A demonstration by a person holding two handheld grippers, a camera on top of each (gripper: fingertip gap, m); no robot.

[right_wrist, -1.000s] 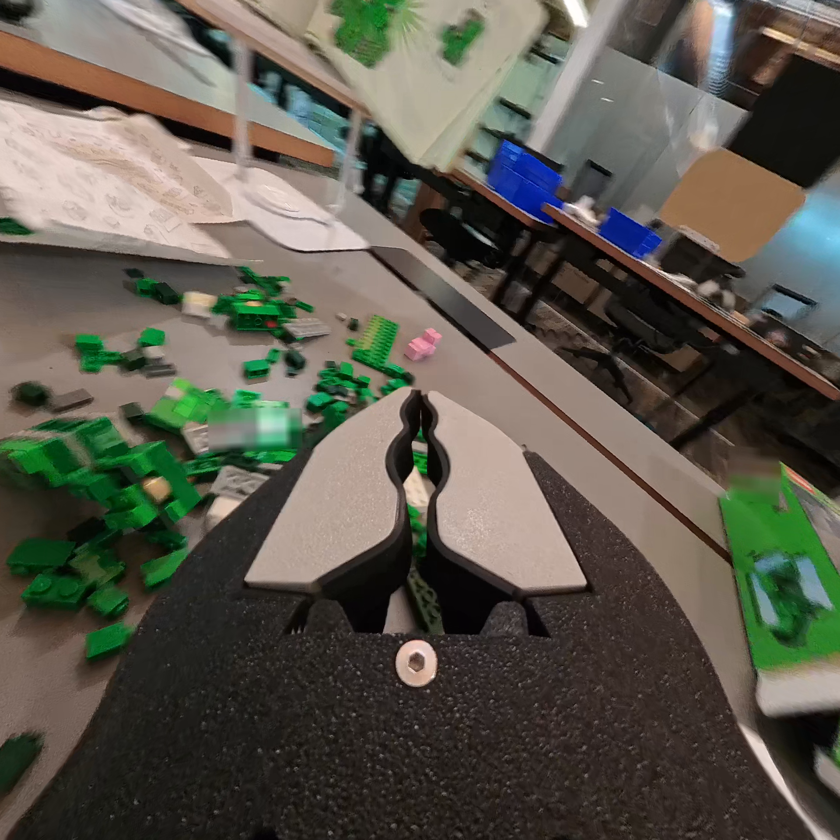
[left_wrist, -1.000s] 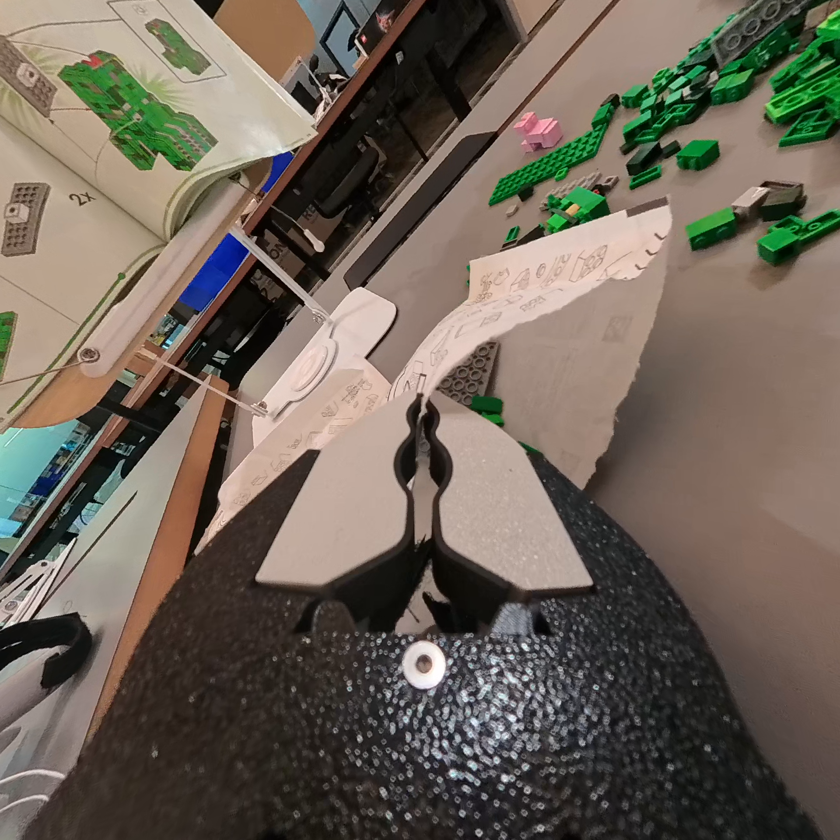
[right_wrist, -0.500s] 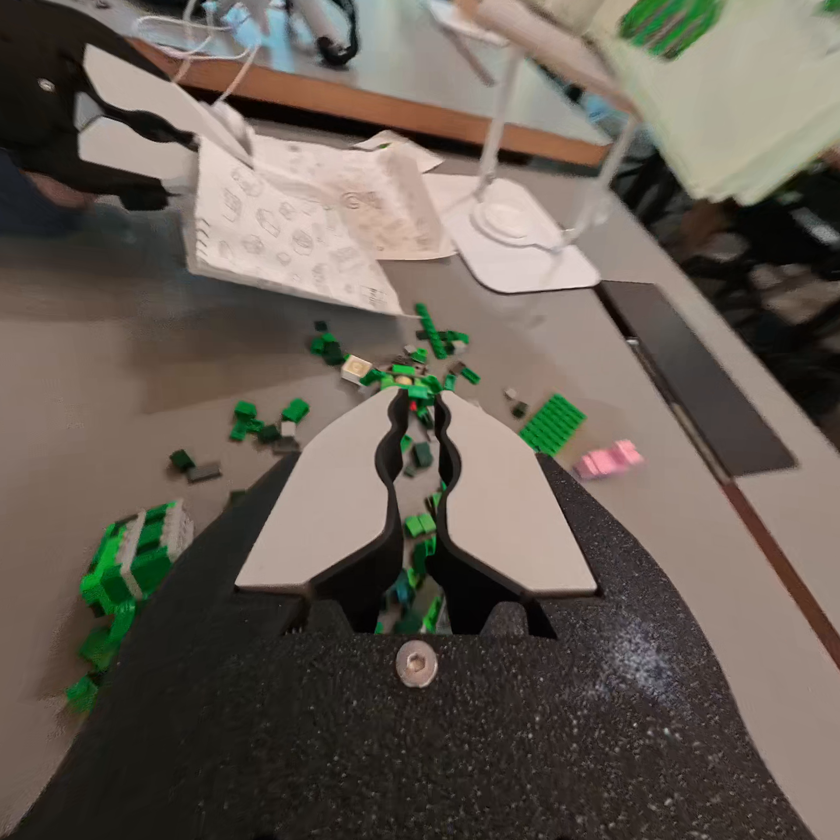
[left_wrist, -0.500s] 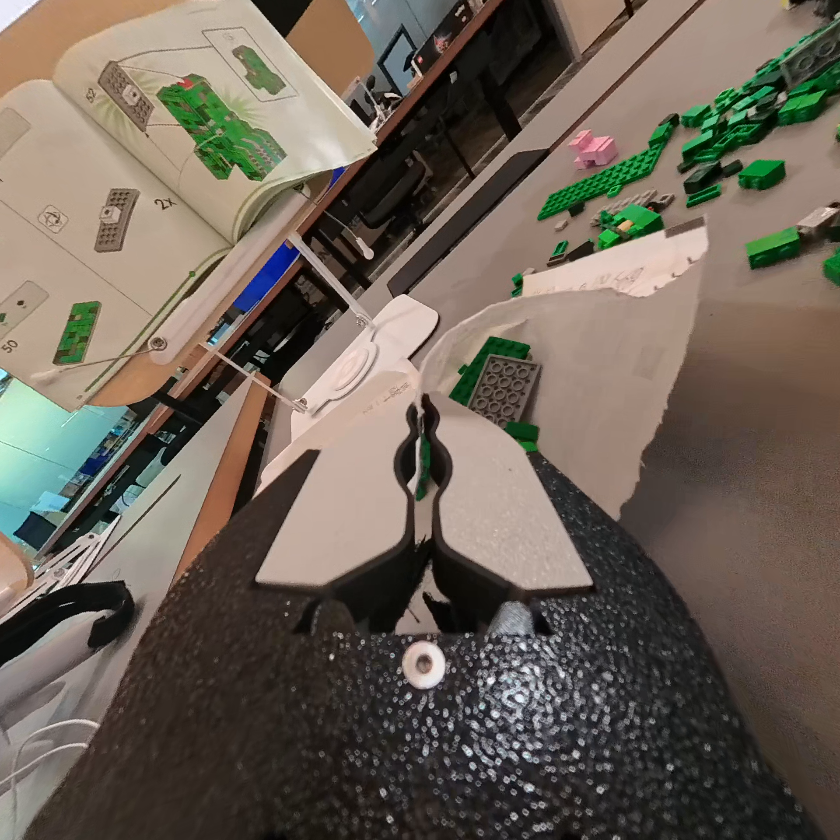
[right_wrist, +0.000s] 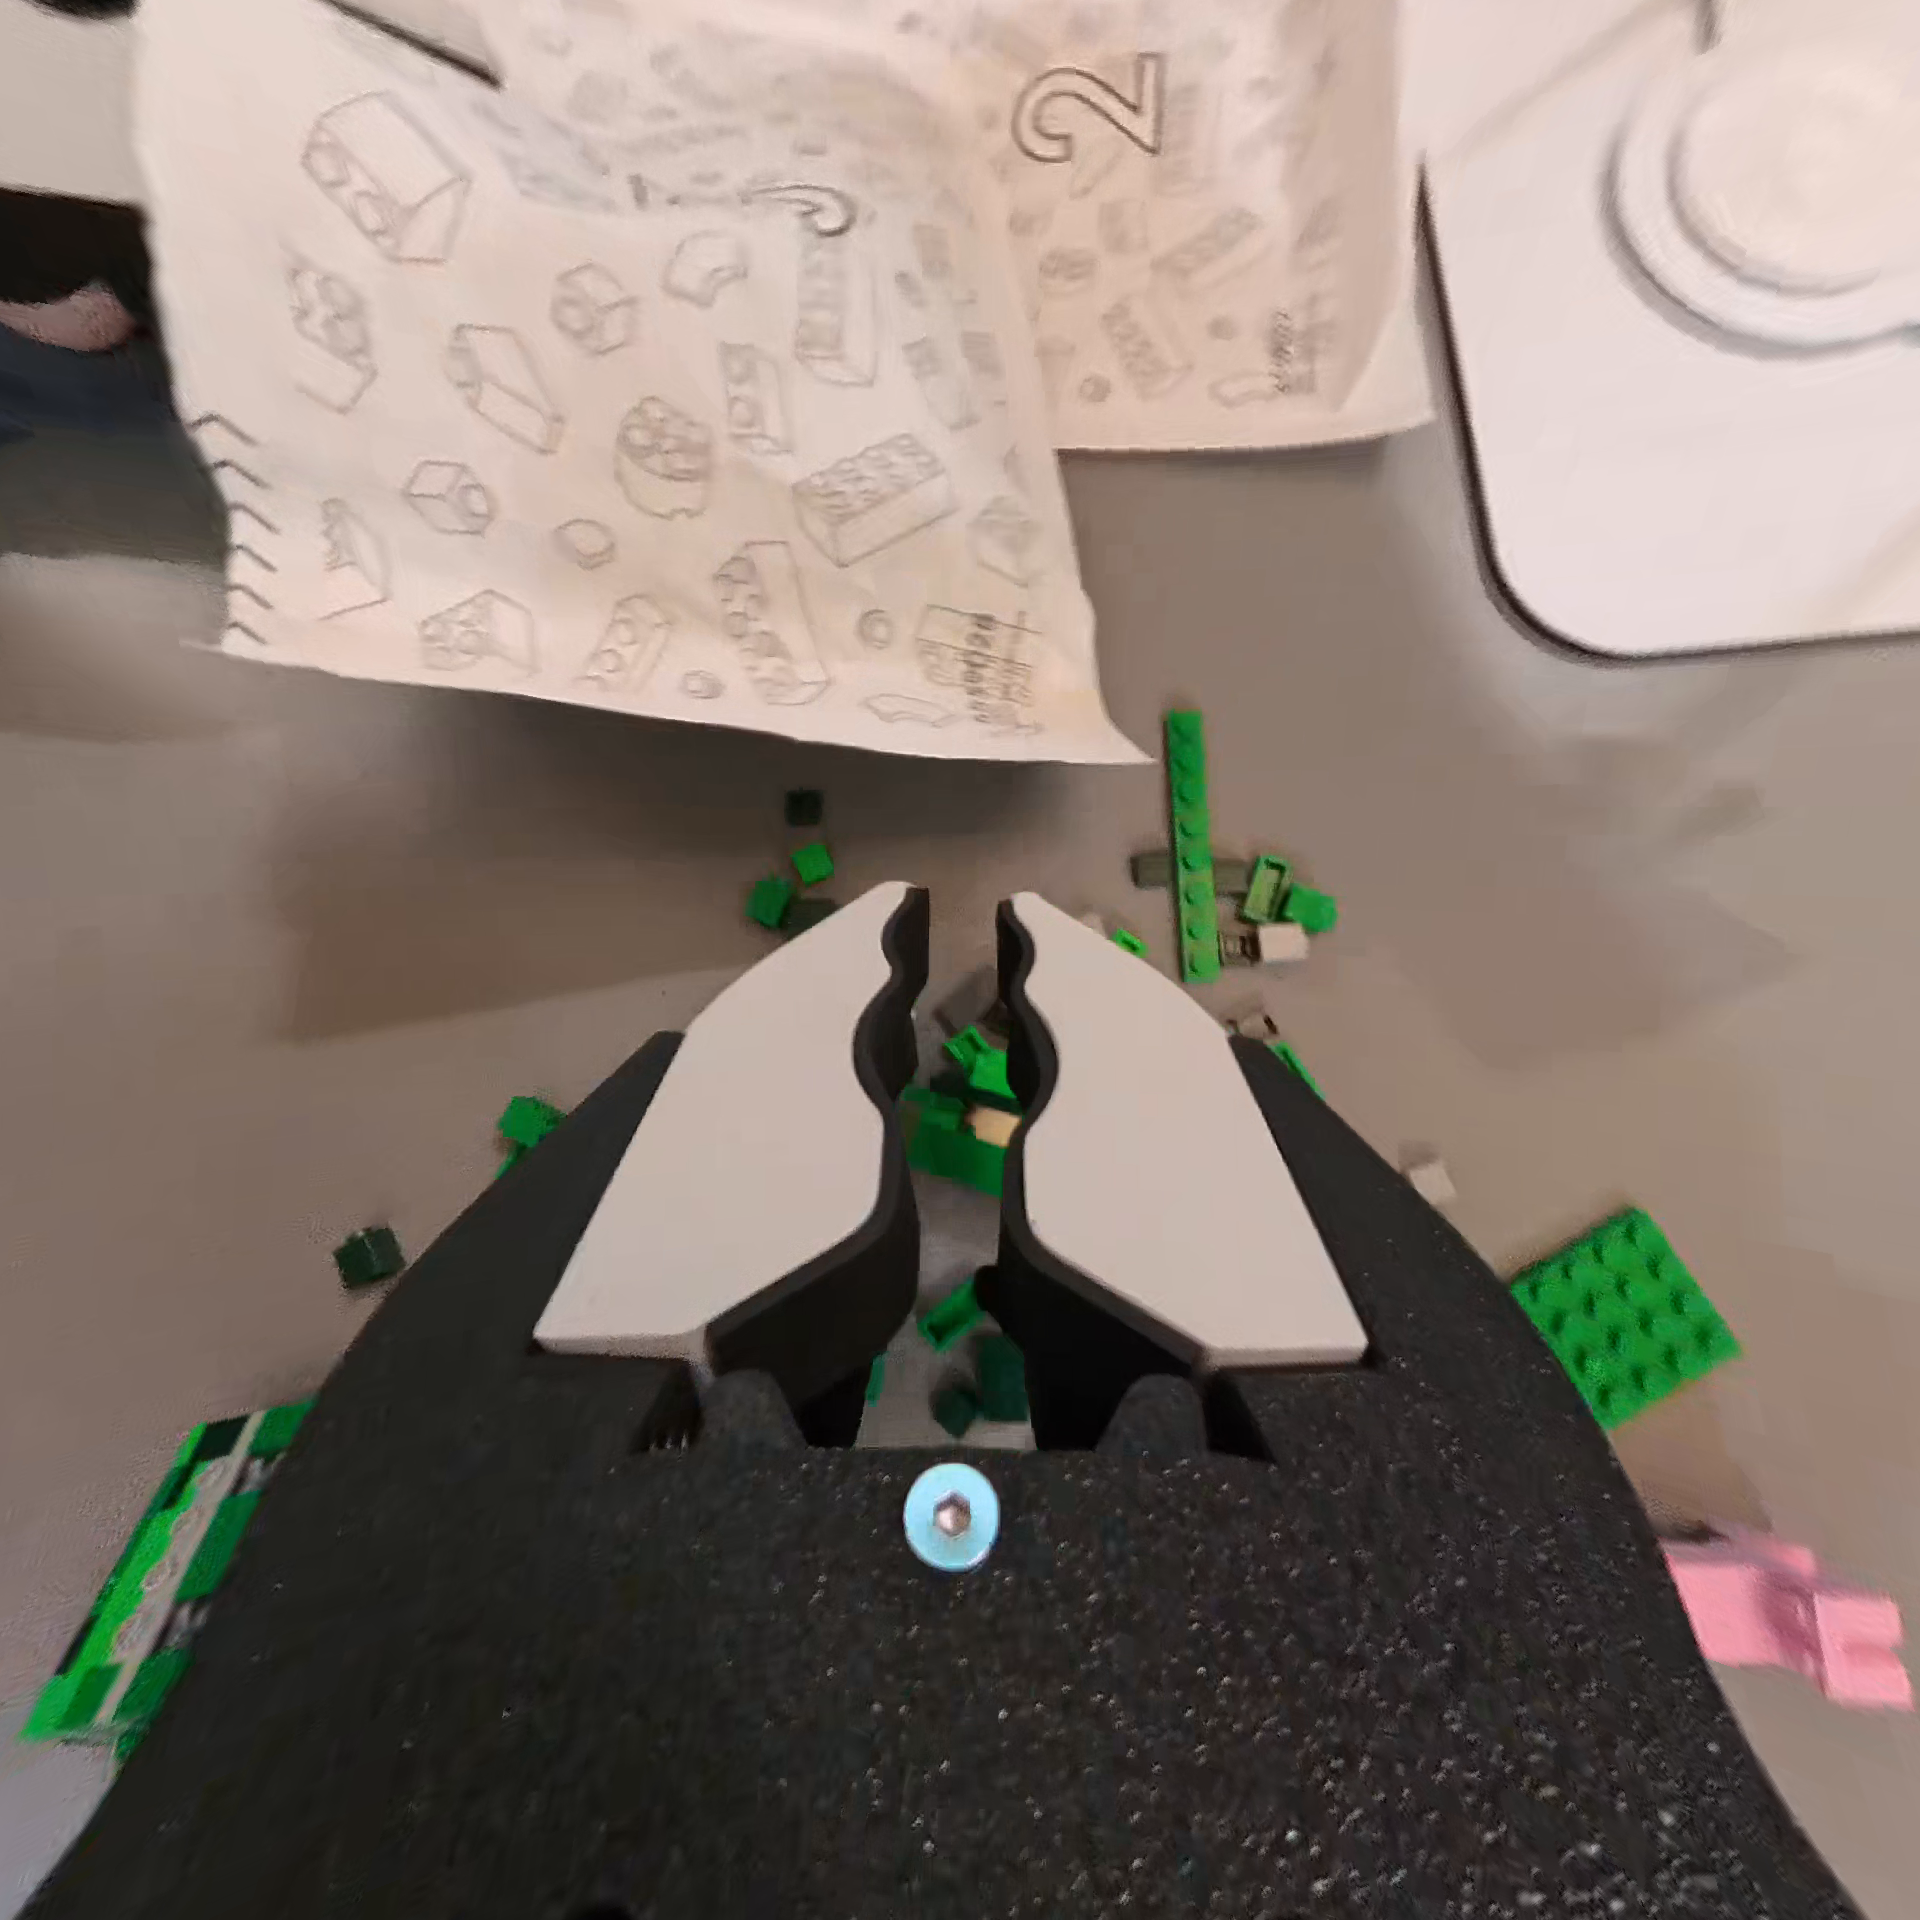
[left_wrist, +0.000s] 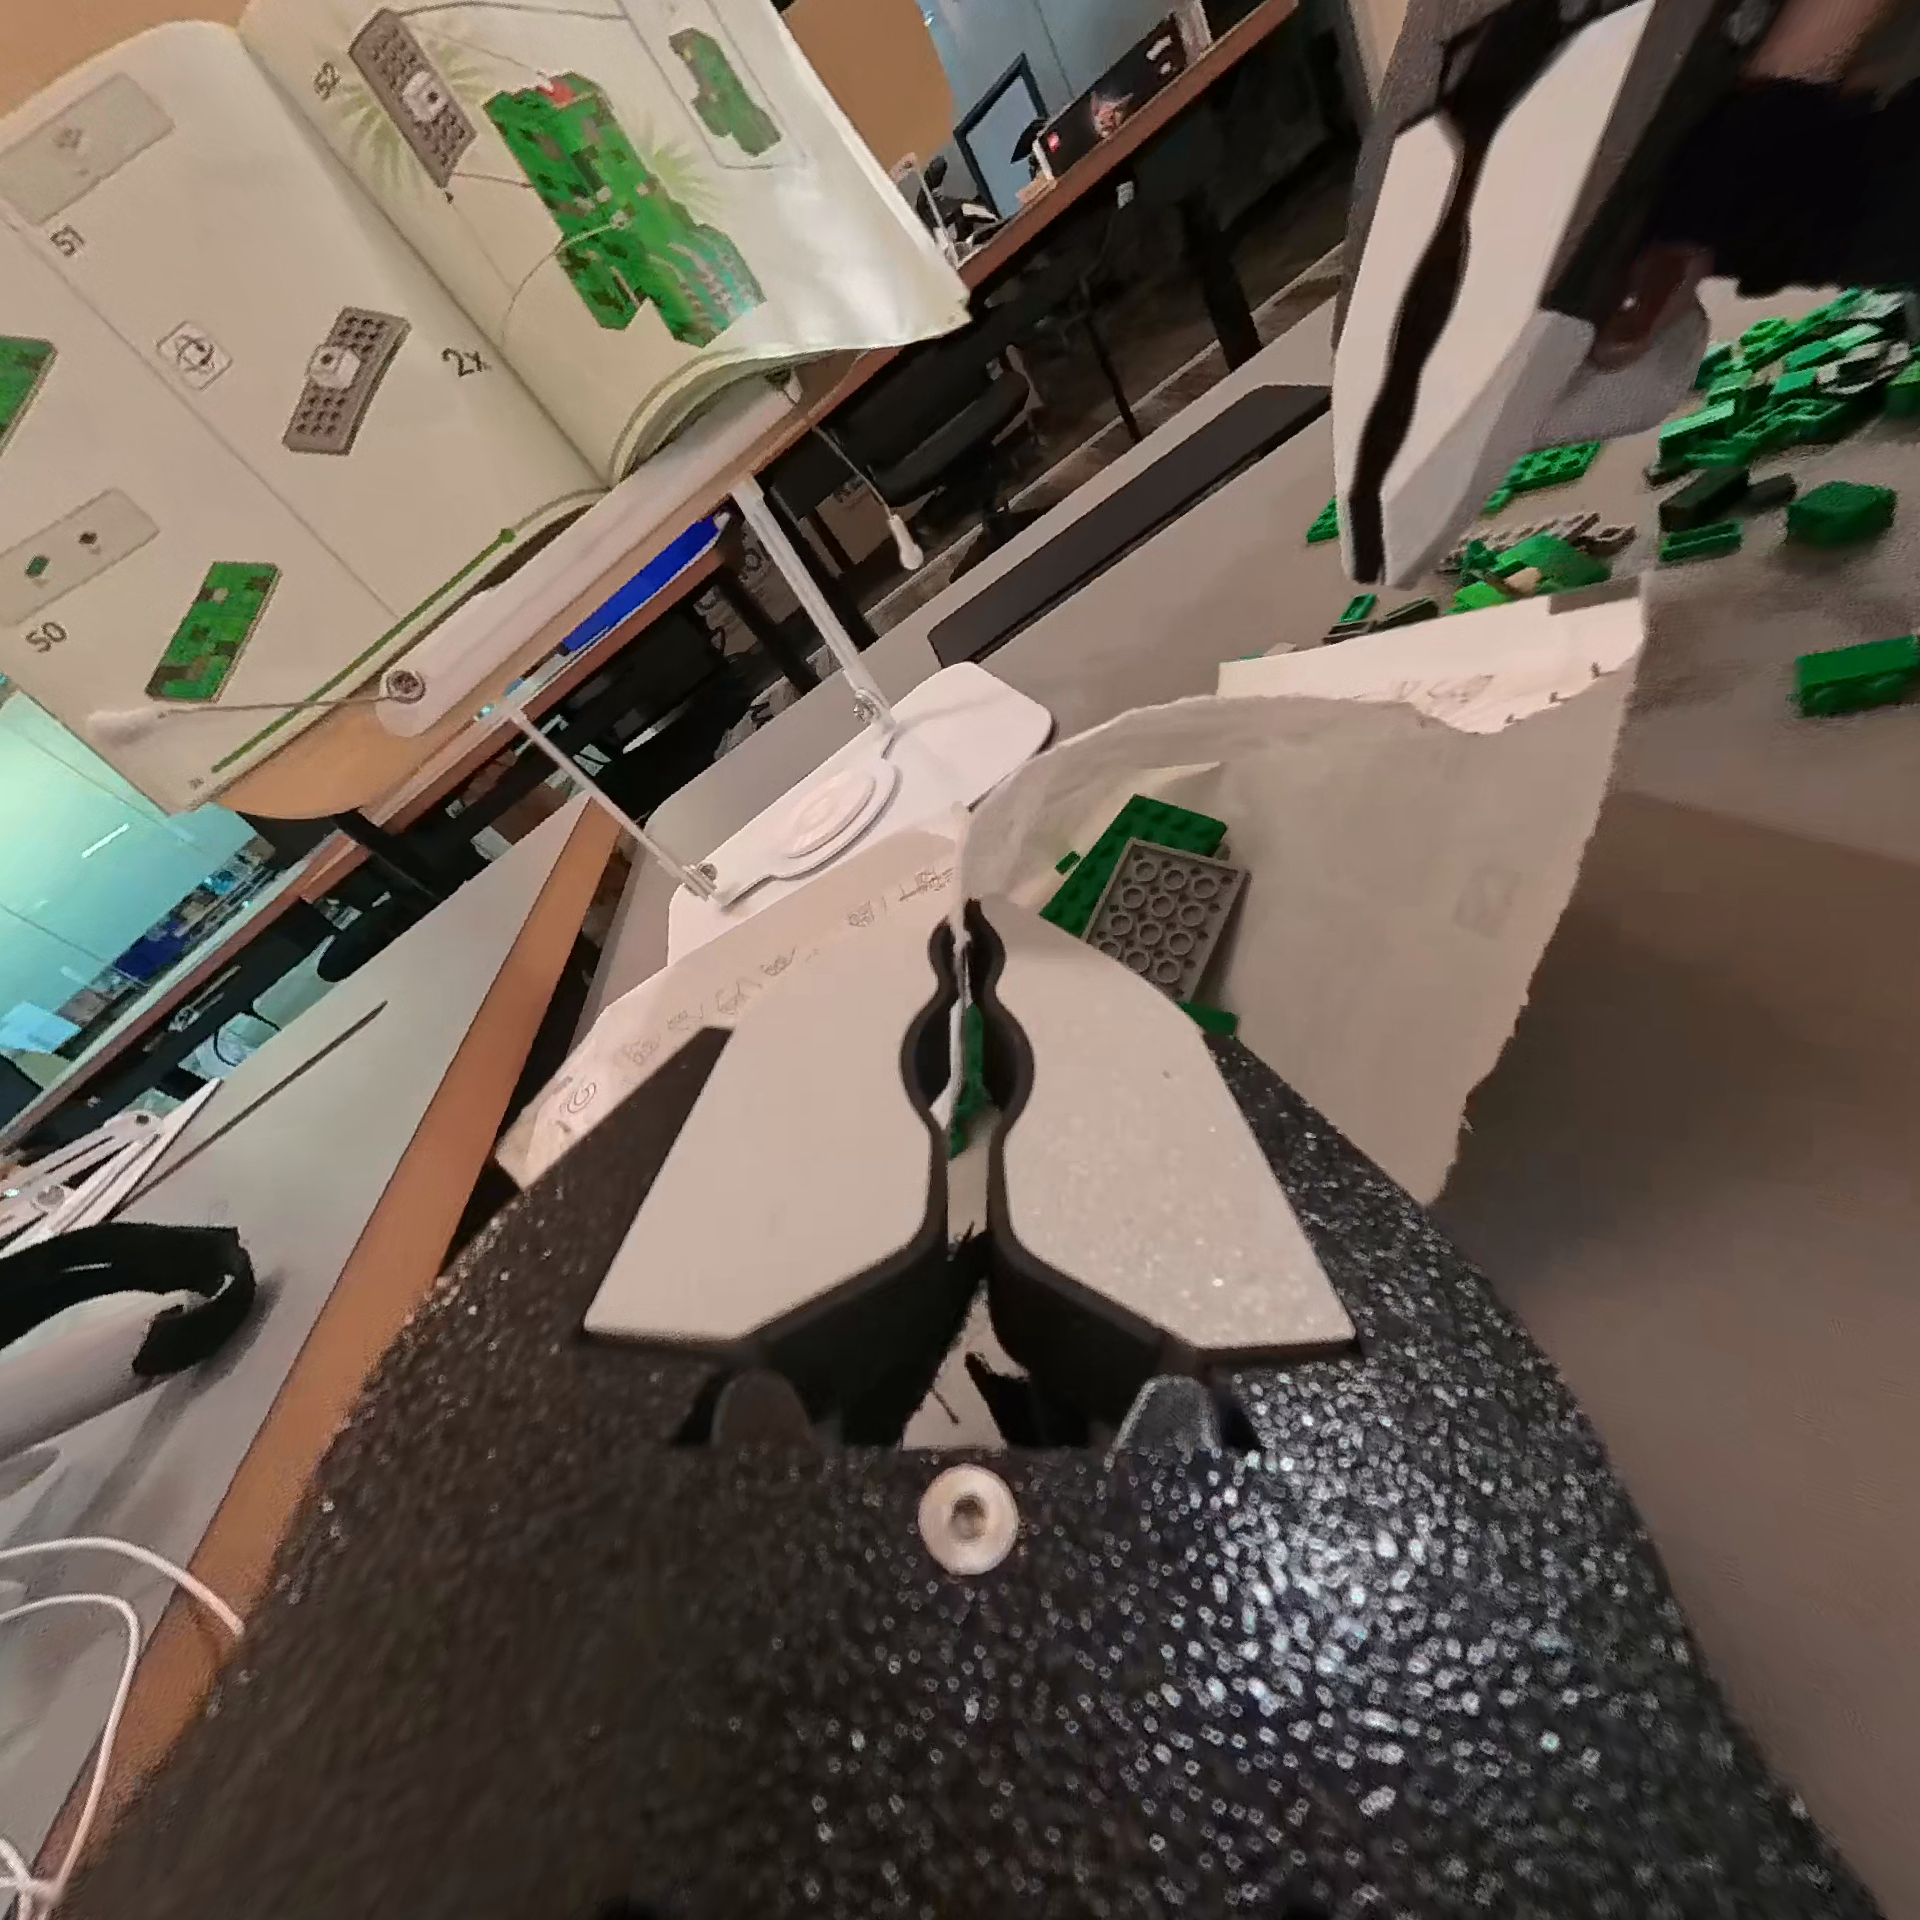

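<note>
The left tongs are pressed together, pinching the torn edge of a white paper bag printed with brick outlines. The bag is lifted off the grey tabletop, and a grey studded plate and a green plate lie inside its opening. The right tongs are slightly spread and hold nothing, hovering above scattered green bricks just beside the bag. A pink piece lies farther from the bag. An open instruction booklet on a white stand sits behind the bag.
</note>
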